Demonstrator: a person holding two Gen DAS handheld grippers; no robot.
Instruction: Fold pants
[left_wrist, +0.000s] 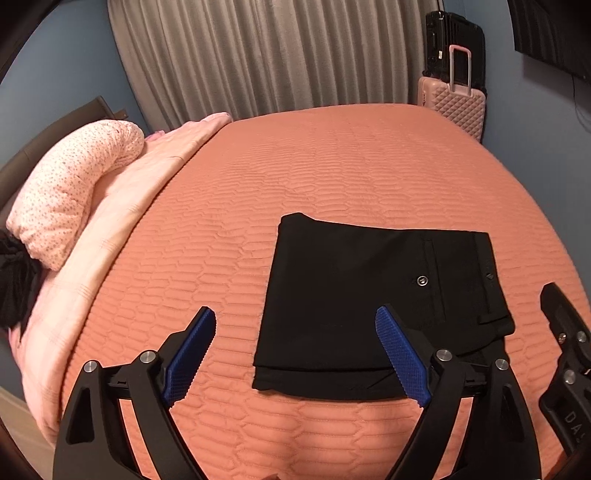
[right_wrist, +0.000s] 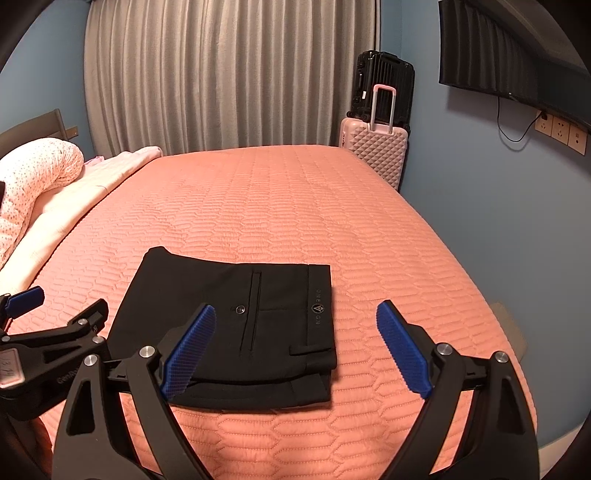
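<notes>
Hovering over the near edge of the bed, both tools empty. Left gripper (left_wrist: 295, 354) has its blue ribbed pads (left_wrist: 190, 356) spread wide, nothing pinched. Right gripper (right_wrist: 295, 350) the same, jaws wide apart, nothing between them but cloth below.

The black folded dress pants (left_wrist: 354, 295) lie flat on the salmon quilted bedspread (left_wrist: 295, 166) as a compact rectangle, layers stacked, waistband and buttoned back pocket on top. Judging by that, the fold looks finished and both tools are released so as not to drag the stack.

In the left view the pants sit at 1 o'clock from the gripper, the right-side pad overlapping their near edge in the picture; contact cannot be told. In the right view the pants (right_wrist: 229, 317) sit at 11 o'clock, behind the left-side pad.

At 10 o'clock, further out: a pink dotted pillow roll (left_wrist: 74, 184) on a pale blanket, well apart. Farthest, at 1 o'clock: a pink diamond-textured hard suitcase (right_wrist: 373, 151) by the grey pleated curtain (right_wrist: 221, 74).
</notes>
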